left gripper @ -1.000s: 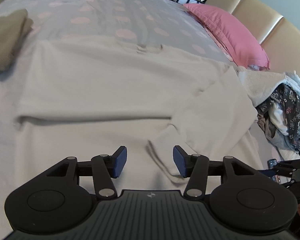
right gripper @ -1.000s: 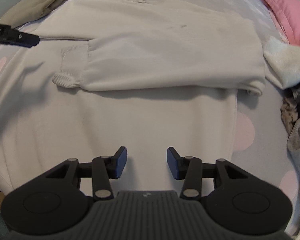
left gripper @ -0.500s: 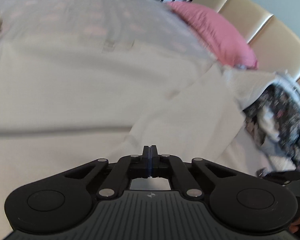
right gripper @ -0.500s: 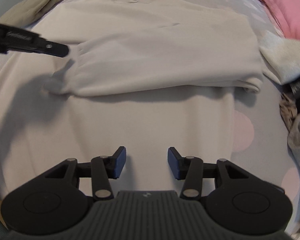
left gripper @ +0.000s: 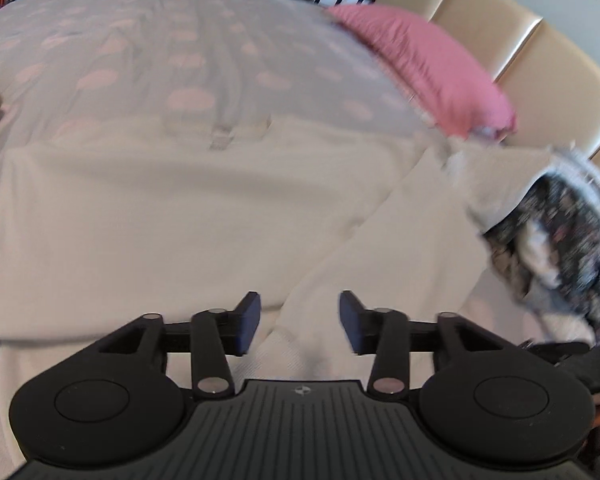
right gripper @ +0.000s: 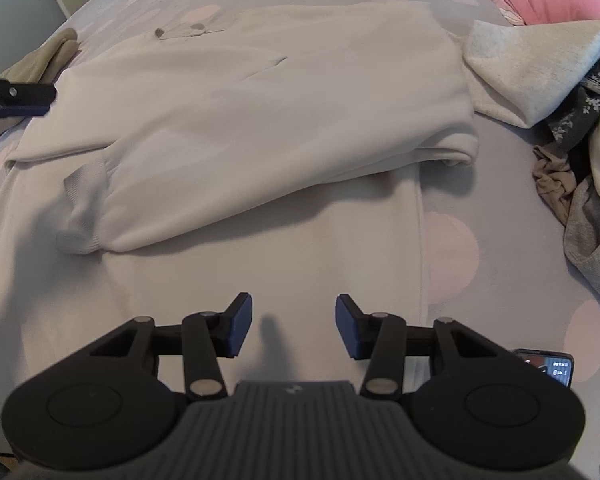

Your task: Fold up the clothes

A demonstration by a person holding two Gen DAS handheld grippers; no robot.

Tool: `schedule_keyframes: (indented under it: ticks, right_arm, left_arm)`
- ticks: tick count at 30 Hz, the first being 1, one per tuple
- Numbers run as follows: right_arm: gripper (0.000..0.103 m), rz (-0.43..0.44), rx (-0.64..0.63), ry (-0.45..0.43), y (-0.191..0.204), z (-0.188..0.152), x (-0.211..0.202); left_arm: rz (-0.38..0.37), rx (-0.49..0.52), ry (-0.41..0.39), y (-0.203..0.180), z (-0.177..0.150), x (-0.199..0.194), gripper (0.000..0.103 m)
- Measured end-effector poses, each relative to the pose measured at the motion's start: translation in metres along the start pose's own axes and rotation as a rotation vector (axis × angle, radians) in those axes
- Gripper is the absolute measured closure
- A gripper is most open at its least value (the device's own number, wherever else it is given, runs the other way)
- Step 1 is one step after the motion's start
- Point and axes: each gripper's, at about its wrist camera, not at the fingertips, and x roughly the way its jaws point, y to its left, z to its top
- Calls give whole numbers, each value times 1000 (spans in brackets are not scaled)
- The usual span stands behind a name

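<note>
With sleeves [right gripper: 100,204] folded in, L gripper [left gripper: 300,322] jaws opening, nothing clamped; R gripper [right gripper: 294,326] apart, empty. Grab sweatshirt [right gripper: 260,100] hem corners evenly, fold toward collar.

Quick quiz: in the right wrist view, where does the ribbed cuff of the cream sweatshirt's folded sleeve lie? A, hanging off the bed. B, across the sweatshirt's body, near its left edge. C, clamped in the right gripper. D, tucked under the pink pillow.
B: the ribbed cuff rests on the cream sweatshirt, far from the empty right gripper.
</note>
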Motion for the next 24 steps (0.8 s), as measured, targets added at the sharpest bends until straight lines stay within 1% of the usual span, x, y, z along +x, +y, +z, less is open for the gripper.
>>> schedule_keyframes:
  ticks: [3,7,9,10,11,12,13,16,19,21,23,24]
  right_arm:
    - [53,8,-13,-2,4,0,0]
    - [53,-27,-42,-16,6,1,-2]
    - [53,-44,-58,-21,7,1,-2]
    - [53,-50,-63,-23,7,1,-2]
    - [53,-54,-65,-23,6,0,-1]
    - [53,-55,-63,-22,5,0,-1]
    - [53,-57,-61,-20,4,0,0]
    - [53,-69,-45,-18,0,-1,1]
    - [53,-74,0,-20,-8,0,2]
    - [53,-60,46,-27,-15,3,1]
    - [53,-48,79,-35,-20,7,-2]
    - [53,-42,91,-40,-22,10,-3]
  left_arm:
    - [26,2,57,5,-12,13,60]
    - [60,18,126,8,-25,32,60]
    - [57,13,155,9,-30,40,60]
    - [55,10,169,10,-32,44,63]
    - [41,1,174,11,-34,46,80]
    - [27,-8,170,12,-34,46,89]
    - [13,-16,166,13,-35,46,102]
    - [-22,-7,106,6,-28,32,103]
    - [-74,7,25,-6,-7,7,103]
    - [-101,26,-32,-15,13,-13,103]
    - [-101,62,-70,-23,35,-30,103]
    - [-86,90,-73,-28,44,-34,103]
